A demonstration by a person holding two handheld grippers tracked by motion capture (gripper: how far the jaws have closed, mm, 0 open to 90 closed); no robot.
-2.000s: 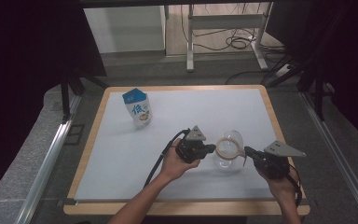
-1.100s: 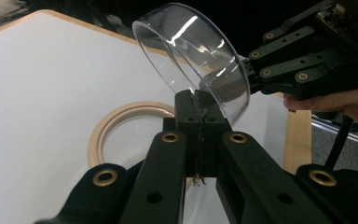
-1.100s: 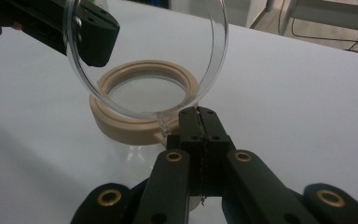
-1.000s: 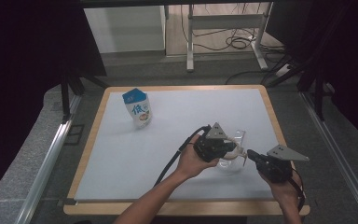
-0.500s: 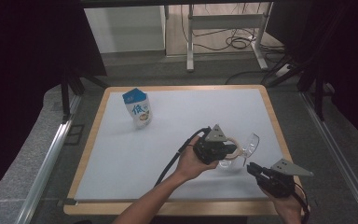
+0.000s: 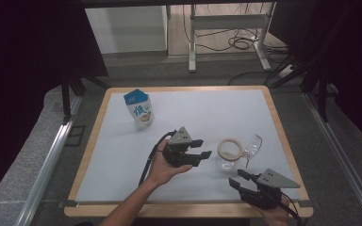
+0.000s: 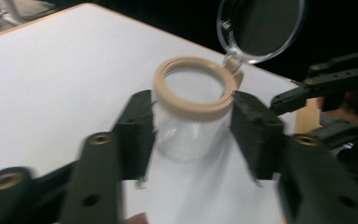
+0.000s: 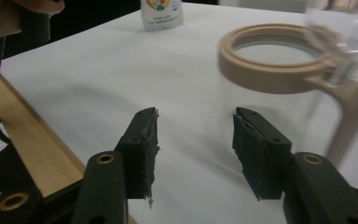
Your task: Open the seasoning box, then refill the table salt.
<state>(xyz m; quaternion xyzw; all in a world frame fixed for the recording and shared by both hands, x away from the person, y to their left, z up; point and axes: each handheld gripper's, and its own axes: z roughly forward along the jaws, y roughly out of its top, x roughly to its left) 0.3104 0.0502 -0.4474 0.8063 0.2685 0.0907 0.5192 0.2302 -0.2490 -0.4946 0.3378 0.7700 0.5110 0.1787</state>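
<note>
Standing between both grippers: clear jar [image 6: 229,155] (lid [image 6: 253,143] flipped open).

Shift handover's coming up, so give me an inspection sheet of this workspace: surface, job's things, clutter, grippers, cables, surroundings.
Surface: white table with wooden rim, bare.
Job's things: clear jar with beige ring, upright, hinged lid open.
Clutter: milk carton standing at far left.
Grippers: left gripper open, jaws either side of the jar, just opened; right gripper open, nothing between its jaws, just opened.
Cables: black cable trailing from left gripper.
Surroundings: grey floor, metal stand, floor cables behind.
</note>
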